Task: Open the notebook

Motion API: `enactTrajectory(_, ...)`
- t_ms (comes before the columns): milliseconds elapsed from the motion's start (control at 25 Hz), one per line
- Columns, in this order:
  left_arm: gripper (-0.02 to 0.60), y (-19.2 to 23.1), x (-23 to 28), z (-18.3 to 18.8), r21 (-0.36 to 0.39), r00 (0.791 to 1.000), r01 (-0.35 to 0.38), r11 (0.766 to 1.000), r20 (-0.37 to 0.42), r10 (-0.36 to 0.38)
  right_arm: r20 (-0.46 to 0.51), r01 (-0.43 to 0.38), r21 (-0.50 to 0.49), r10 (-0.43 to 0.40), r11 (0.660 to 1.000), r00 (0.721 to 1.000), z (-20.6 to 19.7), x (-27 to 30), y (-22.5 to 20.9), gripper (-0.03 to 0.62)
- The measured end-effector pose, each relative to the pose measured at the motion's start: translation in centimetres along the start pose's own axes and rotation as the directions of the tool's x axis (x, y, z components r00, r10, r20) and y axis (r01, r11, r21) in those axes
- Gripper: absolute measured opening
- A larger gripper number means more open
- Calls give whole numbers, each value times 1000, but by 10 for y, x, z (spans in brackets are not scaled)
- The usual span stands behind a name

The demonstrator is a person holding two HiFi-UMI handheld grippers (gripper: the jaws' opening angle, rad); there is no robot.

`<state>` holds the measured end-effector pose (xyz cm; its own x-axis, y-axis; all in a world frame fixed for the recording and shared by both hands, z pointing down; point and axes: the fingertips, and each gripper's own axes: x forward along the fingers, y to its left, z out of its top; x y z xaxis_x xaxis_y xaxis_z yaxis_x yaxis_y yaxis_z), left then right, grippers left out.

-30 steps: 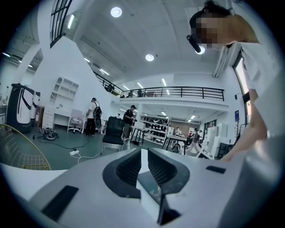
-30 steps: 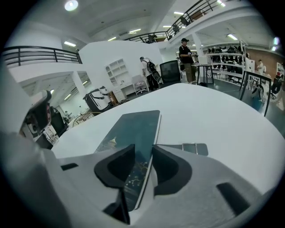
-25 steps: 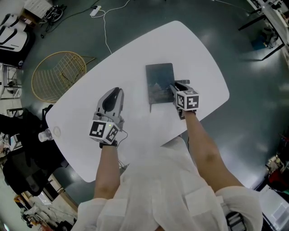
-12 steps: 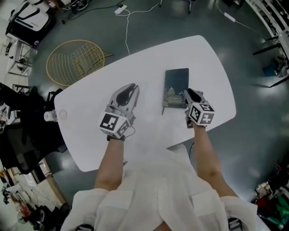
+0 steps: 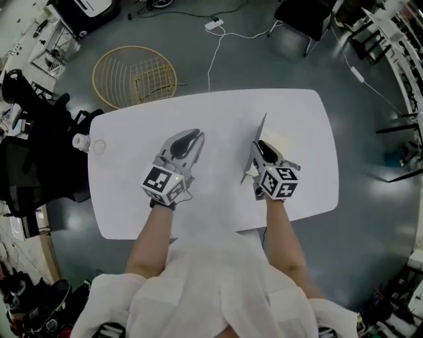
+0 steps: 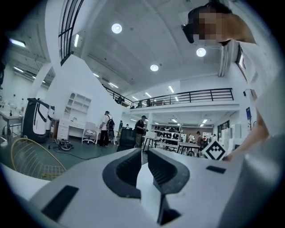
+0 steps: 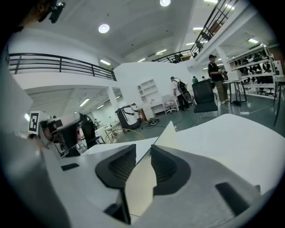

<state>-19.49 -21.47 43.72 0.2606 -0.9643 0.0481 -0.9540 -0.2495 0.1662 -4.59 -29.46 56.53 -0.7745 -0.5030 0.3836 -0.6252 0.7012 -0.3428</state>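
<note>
The notebook lies on the white table [image 5: 132,191] right of the middle. Its dark cover [image 5: 260,134] stands up on edge, and a cream page [image 5: 285,140] shows to its right. My right gripper [image 5: 257,143] has the cover between its jaws. In the right gripper view the cover's pale inner side [image 7: 140,182] runs up between the pads, and the right gripper [image 7: 143,150] is easing open around it. My left gripper [image 5: 195,136] hovers over bare table to the notebook's left. Seen in its own view, the left gripper [image 6: 141,153] has its jaws nearly together with nothing in them.
A gold wire basket [image 5: 135,76] stands on the floor beyond the table's far left. A clear bottle [image 5: 80,142] sits at the table's left end. A cable and power strip [image 5: 213,25] lie on the floor behind, by a black chair [image 5: 304,13].
The notebook's cover has gone from lying flat to standing upright in my right gripper, which rose with it. My left gripper has shifted a little across the table.
</note>
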Motion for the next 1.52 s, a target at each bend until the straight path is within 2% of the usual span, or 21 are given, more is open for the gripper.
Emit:
enactTrajectory(200, 44, 16, -20, 0, 11, 999, -19, 1000, 27, 19, -49, -109, -52, 106, 993, 993, -13, 37, 35, 112)
enactTrajectory(360, 44, 35, -28, -4, 12, 998, -65, 998, 25, 65, -117, -181, -76, 172, 981, 978, -35, 67, 49, 114)
enactTrajectory(560, 44, 47, -44, -7, 3, 993, -121, 993, 11, 121, -240, -208, -114, 176, 971, 955, -76, 89, 51, 115)
enactTrajectory(720, 44, 73, -48, -10, 11, 988, -156, 988, 18, 156, -231, -208, -146, 171, 967, 958, -75, 117, 54, 118)
enactTrajectory(880, 44, 81, -64, -29, -15, 984, -179, 984, -2, 179, -220, -197, -133, 165, 971, 961, -86, 116, 60, 117)
enactTrajectory(1040, 44, 85, -61, -26, -18, 985, -173, 985, 16, 174, -171, -192, -140, 167, 971, 971, -67, 111, 63, 117)
enactTrajectory(1280, 44, 79, -64, -5, -25, 987, -151, 988, 56, 152, -14, -137, -161, 136, 977, 991, -14, 67, 68, 118)
enactTrajectory(1520, 44, 72, -69, 28, -32, 982, -165, 986, 92, 167, 168, -47, -188, 80, 981, 983, 57, 2, 62, 117)
